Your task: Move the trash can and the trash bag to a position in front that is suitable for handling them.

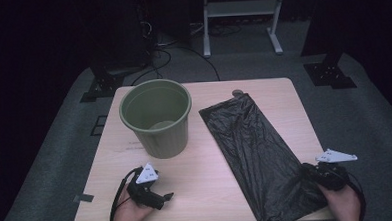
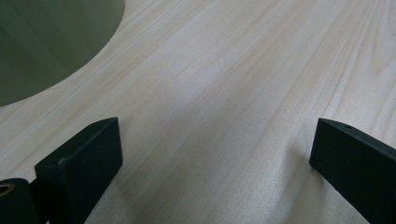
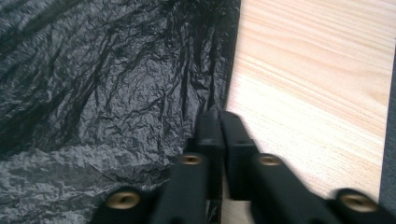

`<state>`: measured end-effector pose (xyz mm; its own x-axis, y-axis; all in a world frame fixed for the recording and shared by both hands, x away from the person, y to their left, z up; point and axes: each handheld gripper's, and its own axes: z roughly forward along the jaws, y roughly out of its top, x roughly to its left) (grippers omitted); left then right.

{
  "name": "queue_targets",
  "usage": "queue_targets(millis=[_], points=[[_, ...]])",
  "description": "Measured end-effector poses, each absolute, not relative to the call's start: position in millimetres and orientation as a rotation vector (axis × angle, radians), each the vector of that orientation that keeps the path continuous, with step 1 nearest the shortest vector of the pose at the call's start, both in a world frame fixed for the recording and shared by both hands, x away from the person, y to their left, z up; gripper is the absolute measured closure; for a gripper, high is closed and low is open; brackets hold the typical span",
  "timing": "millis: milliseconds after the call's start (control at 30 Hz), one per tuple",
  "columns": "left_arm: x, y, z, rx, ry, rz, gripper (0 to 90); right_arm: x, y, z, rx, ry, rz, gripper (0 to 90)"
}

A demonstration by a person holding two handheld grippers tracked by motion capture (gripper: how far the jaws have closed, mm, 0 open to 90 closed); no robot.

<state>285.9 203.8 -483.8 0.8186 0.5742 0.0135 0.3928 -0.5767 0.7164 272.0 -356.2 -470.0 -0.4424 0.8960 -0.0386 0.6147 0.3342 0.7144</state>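
Observation:
A green ribbed bin (image 1: 157, 117) stands upright and empty on the left half of the wooden table (image 1: 212, 190). To its right a crumpled black plastic bag (image 1: 255, 148) lies flat, running from the far edge to the near right corner. My right gripper (image 1: 306, 169) rests at the bag's near right edge. In the right gripper view its jaws (image 3: 219, 114) are pressed together right where the bag (image 3: 93, 93) ends, pinching that edge. My left gripper (image 1: 166, 196) sits low over bare wood near the front edge, open (image 2: 210, 154) with nothing between its jaws. The bin (image 2: 46, 42) is at that view's upper left.
A small round dark object (image 1: 238, 93) lies at the table's far edge by the bag's top. A white frame (image 1: 240, 18) and dark stands are on the grey floor beyond the table. Bare wood lies between the bin and the bag.

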Motion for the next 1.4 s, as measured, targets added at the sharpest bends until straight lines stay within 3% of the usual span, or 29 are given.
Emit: queue_targets(millis=[33,100,133,400,667,1400], points=[[286,204,-484,2.257,0.706,0.316,1.2,272,-357,-470,1.331,2.178,0.906,72.7],[286,204,-484,2.257,0.706,0.316,1.2,271,-356,-468,1.333,2.173,0.915,67.5],[286,204,-484,2.257,0.706,0.316,1.2,271,-354,-466,1.332,2.171,0.932,60.0],[286,204,-484,2.257,0.706,0.316,1.2,275,-338,-461,1.329,2.186,1.013,30.6],[286,204,-484,2.257,0.706,0.316,1.2,283,-320,-457,1.291,2.223,1.077,12.8],[286,204,-484,2.257,0.706,0.315,1.2,332,-242,-474,1.200,2.340,0.992,10.0]])
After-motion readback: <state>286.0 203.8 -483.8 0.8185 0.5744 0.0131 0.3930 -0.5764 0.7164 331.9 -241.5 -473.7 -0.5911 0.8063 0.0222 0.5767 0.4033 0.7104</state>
